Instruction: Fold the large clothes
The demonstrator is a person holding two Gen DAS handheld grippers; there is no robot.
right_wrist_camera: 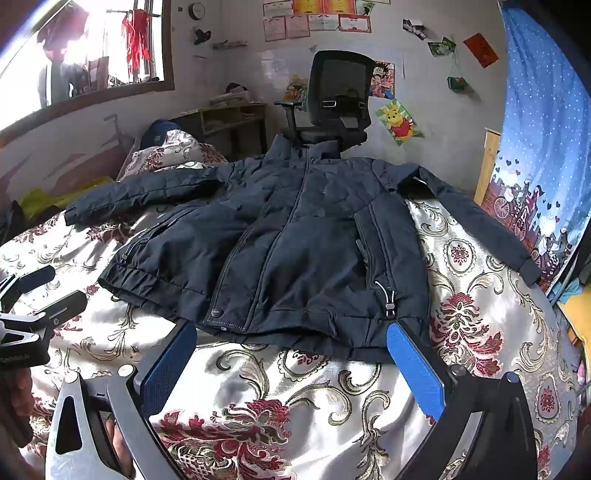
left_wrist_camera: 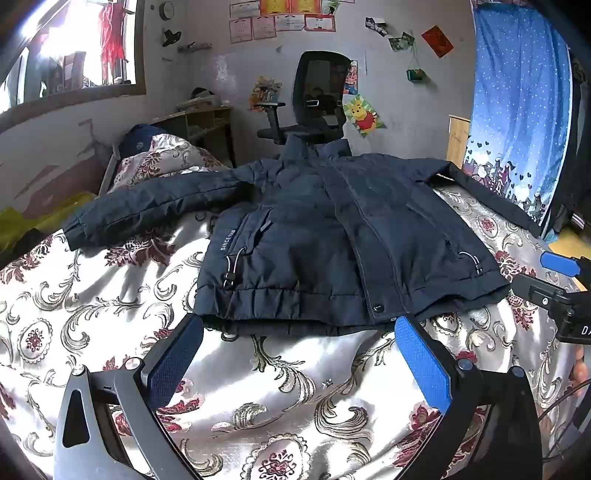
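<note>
- Two grippers hang just short of the jacket's hem, and we see both spread wide with nothing between their blue pads.
- Our left gripper (left_wrist_camera: 299, 339) faces the hem's left half; its fingertips sit just beside the gathered waistband, over the bedspread (left_wrist_camera: 258, 387).
- Our right gripper (right_wrist_camera: 291, 345) faces the hem's right half in the same released stance; whether its right pad touches the fabric we cannot tell.
- From the left wrist view the right gripper shows at the far right edge, white letters "DA" cut off on its body.
- We find the dark navy jacket (left_wrist_camera: 317, 221) lying face up on the bed, front closed, collar toward the far wall, both sleeves spread outward.
- White lettering along its left pocket reads "SINCE" followed by digits too small to confirm.
- Elastic drawcords with toggles (left_wrist_camera: 231, 275) hang near each lower pocket, and a snap button (left_wrist_camera: 377, 308) sits at the bottom of the placket.
- Beyond the collar stands a black office chair (left_wrist_camera: 317, 99), beside a Winnie the Pooh picture (left_wrist_camera: 364, 116); certificates (left_wrist_camera: 280, 18) above are unreadable.
</note>
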